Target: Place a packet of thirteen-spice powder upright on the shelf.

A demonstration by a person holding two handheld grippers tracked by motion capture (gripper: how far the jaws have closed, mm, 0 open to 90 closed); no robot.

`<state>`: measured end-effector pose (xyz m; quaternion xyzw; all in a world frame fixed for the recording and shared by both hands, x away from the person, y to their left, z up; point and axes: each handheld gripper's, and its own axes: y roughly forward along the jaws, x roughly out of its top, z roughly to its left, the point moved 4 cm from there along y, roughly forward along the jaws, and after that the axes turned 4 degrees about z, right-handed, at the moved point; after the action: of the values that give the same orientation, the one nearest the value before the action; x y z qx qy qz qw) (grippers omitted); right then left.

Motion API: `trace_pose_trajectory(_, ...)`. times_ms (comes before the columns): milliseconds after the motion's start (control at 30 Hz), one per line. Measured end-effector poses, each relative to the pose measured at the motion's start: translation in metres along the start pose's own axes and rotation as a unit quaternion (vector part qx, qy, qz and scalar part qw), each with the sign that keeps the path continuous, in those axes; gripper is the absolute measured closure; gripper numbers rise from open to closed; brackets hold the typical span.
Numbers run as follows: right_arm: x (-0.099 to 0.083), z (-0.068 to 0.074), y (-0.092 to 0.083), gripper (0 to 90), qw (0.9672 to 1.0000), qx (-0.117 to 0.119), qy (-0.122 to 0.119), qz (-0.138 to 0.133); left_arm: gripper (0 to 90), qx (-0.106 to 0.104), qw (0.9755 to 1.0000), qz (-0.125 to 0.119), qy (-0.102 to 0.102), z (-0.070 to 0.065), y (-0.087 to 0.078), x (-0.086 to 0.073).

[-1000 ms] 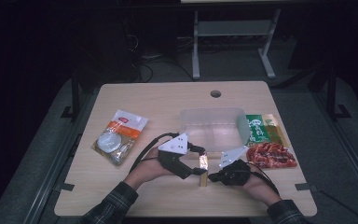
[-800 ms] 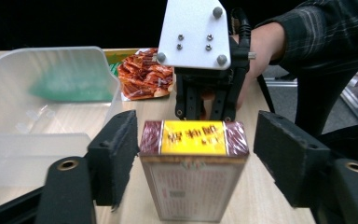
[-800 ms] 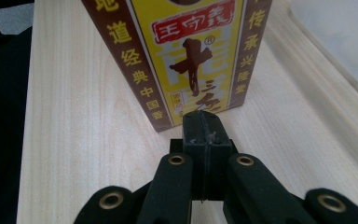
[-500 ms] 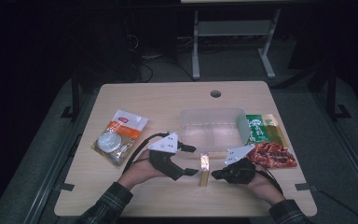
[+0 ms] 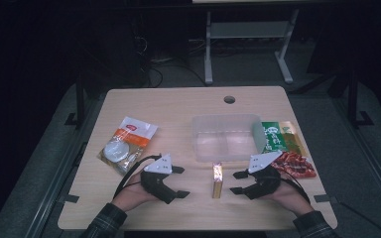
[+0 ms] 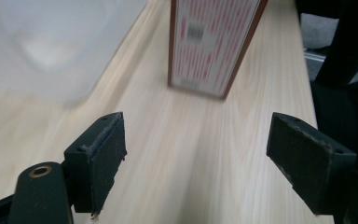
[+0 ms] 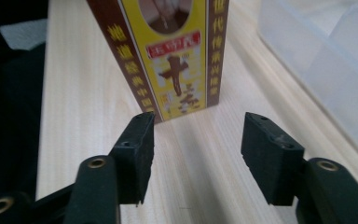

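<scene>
A small yellow and brown box (image 5: 218,180) stands upright on the wooden table (image 5: 168,114), between my two grippers. In the right gripper view its yellow printed face (image 7: 168,51) is just beyond my right gripper (image 7: 196,149), whose jaws have just been opening and hold nothing. That right gripper (image 5: 234,182) sits a little to the right of the box in the high view. My left gripper (image 5: 182,181) is farther off to the left, its jaws also just opening wider, empty. The left gripper view has the box's red-striped back (image 6: 214,42) ahead of the left gripper (image 6: 196,158).
A clear plastic container (image 5: 225,136) stands just behind the box. A white and orange snack bag (image 5: 128,144) lies at the left. A green packet (image 5: 274,136) and a red packet (image 5: 295,163) lie at the right. The table's front edge is close behind both hands.
My right gripper has opened off the box, which now stands alone. The left gripper has drawn away to the left and opened wider.
</scene>
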<state>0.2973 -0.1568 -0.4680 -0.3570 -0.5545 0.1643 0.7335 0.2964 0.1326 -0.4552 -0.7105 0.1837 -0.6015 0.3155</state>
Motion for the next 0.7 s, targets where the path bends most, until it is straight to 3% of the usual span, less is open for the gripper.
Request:
trace_pose_trajectory(33,0.003,-0.001,-0.007,34.3,0.9999,0.004,-0.006,-0.015,18.1,0.004,0.9999,0.003,-0.009,0.0,-0.002,-0.006)
trace_pose_trajectory(67,0.003,-0.001,-0.007,34.3,0.9999,0.004,-0.006,-0.015,18.1,0.006,0.9999,0.002,-0.015,0.0,-0.003,-0.009)
trace_pose_trajectory(100,0.007,0.0,-0.013,28.1,0.9995,0.01,-0.008,-0.03,18.1,0.014,0.9995,0.002,-0.027,-0.002,-0.006,-0.016)
trace_pose_trajectory(233,0.017,0.003,-0.022,22.4,0.9984,0.017,-0.024,-0.048,17.2,0.022,0.9989,-0.005,-0.04,-0.005,-0.012,-0.026)
trace_pose_trajectory(333,0.035,0.009,-0.031,17.9,0.9959,0.026,-0.046,-0.074,17.2,0.027,0.9977,-0.012,-0.061,-0.01,-0.018,-0.037)
trace_pose_trajectory(533,0.061,0.014,-0.032,15.2,0.9934,0.031,-0.075,-0.081,17.2,0.042,0.9973,0.007,-0.06,-0.012,-0.024,-0.048)
trace_pose_trajectory(700,0.078,0.017,-0.022,13.5,0.993,0.03,-0.086,-0.075,17.4,0.049,0.997,0.005,-0.061,-0.009,-0.027,-0.048)
